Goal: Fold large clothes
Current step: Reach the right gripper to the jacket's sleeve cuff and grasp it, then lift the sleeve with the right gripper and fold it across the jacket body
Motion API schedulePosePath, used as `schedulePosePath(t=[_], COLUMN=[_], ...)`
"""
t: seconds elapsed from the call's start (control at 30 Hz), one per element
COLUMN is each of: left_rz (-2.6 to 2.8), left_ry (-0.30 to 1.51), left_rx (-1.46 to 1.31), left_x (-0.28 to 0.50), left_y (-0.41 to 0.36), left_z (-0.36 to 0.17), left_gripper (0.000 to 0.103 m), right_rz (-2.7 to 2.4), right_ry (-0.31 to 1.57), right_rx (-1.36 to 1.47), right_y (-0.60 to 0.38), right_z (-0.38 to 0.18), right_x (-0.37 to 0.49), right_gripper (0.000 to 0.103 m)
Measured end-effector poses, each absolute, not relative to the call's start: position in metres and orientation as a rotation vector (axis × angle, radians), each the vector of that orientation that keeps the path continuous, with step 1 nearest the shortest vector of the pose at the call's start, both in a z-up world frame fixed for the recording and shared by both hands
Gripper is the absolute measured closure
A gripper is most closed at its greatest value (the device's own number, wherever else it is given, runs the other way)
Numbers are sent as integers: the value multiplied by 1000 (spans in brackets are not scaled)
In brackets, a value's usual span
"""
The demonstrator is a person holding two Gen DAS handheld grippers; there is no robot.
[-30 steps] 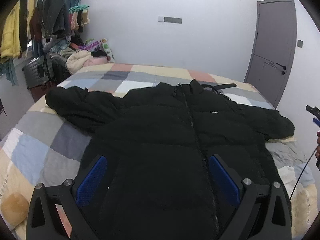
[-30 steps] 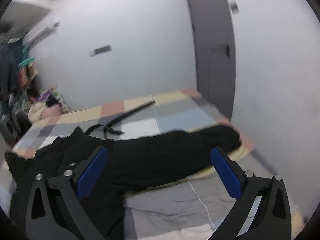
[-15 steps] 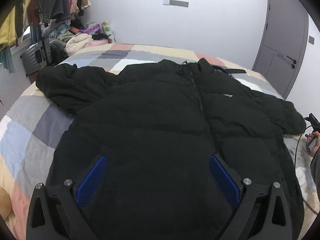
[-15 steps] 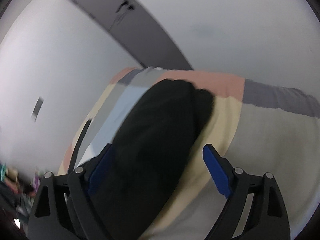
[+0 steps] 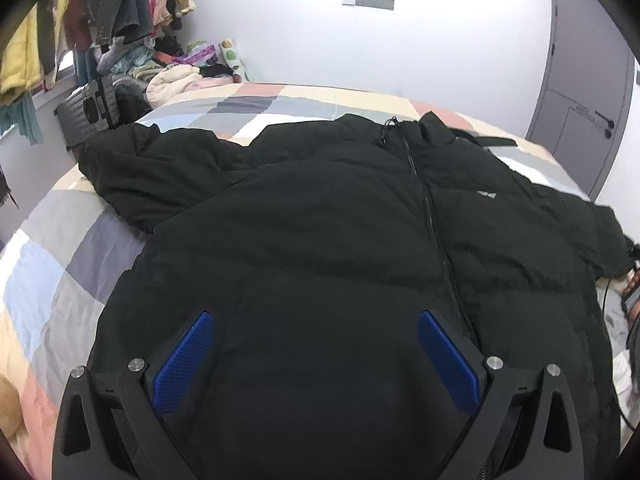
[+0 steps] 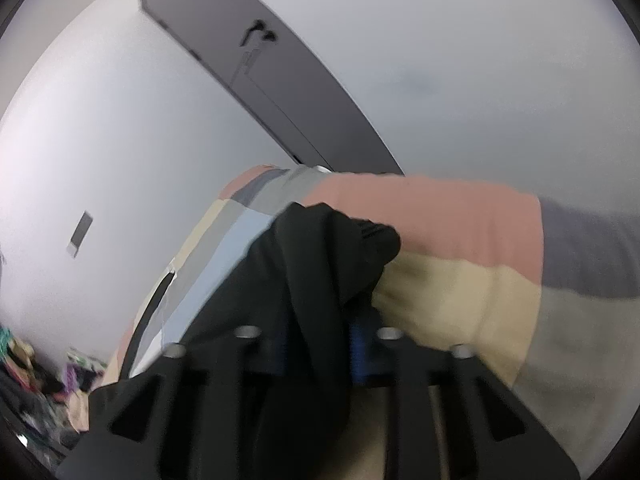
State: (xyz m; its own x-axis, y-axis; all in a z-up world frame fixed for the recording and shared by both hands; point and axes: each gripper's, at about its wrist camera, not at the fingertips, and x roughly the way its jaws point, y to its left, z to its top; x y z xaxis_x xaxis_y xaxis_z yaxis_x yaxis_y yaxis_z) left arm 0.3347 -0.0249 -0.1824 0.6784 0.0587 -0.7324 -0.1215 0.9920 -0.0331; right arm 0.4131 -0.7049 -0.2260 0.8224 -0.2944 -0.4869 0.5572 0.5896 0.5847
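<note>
Black puffy zip-front jacket [image 5: 320, 240] lies front-up, spread flat on a bed with a pastel checked patchwork cover [image 5: 52, 248], collar toward the far wall, zipper closed down the middle. One sleeve stretches out to the picture's left, the other runs off toward the right edge.

Left gripper [image 5: 316, 352] hovers over the jacket's lower hem area, blue-padded fingers [image 5: 184, 360] spread wide apart, nothing pinched between them; contact with the fabric can't be told.

Right gripper [image 6: 320, 344] view is rolled sideways. Its jaws have just been closing and now stand nearly together, clamped on a bunch of the jacket's black sleeve end [image 6: 332, 248], with the ribbed cuff sticking out past the fingertips. The sleeve lies over the pink and cream squares of the bed cover.

Background: grey door [image 5: 580, 88] at right, white wall, hanging clothes [image 5: 100, 12] and a heap of laundry [image 5: 176, 76] at the far left corner, dark suitcase [image 5: 96, 108] beside the bed.
</note>
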Motion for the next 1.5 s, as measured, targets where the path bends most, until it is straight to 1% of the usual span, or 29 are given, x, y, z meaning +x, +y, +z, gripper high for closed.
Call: schedulePosePath(t=[0.07, 0.13, 0.27, 0.37, 0.43, 0.57, 0.73, 0.8, 0.93, 1.1, 1.2, 1.4, 1.5], left_rz=[106, 106, 105, 129, 147, 135, 114, 96, 133, 128, 123, 105, 132], left_ry=[822, 821, 814, 775, 741, 739, 695, 685, 665, 656, 639, 651, 634], left_rx=[-62, -57, -63, -38, -21, -33, -21, -29, -28, -38, 6, -55, -34], left_x=[333, 331, 325, 319, 313, 300, 273, 262, 250, 245, 238, 235, 233], left_y=[-27, -27, -20, -13, -8, 1, 3, 5, 16, 26, 25, 45, 55], left_z=[-182, -181, -172, -161, -154, -141, -121, -117, -112, -109, -111, -117, -115], left_gripper=[0, 0, 0, 0, 0, 0, 0, 0, 0, 0, 0, 0, 0], right_rz=[-540, -568, -617, -626, -623, -599, -543, -531, -495, -500, -464, -349, -276], right_ry=[354, 342, 337, 335, 330, 330, 290, 283, 258, 266, 256, 221, 203], right_rx=[727, 705, 680, 681, 664, 582, 564, 531, 468, 264, 180, 114, 96], right_y=[-705, -710, -714, -712, -705, -686, -658, -640, -600, -535, -499, -427, -386], right_z=[-217, -208, -186, -165, -144, -101, -40, -13, 24, 68, 85, 116, 128], right_x=[418, 414, 406, 399, 390, 381, 364, 362, 358, 361, 365, 371, 374], right_gripper=[93, 95, 95, 95, 95, 95, 95, 95, 95, 95, 95, 95, 95])
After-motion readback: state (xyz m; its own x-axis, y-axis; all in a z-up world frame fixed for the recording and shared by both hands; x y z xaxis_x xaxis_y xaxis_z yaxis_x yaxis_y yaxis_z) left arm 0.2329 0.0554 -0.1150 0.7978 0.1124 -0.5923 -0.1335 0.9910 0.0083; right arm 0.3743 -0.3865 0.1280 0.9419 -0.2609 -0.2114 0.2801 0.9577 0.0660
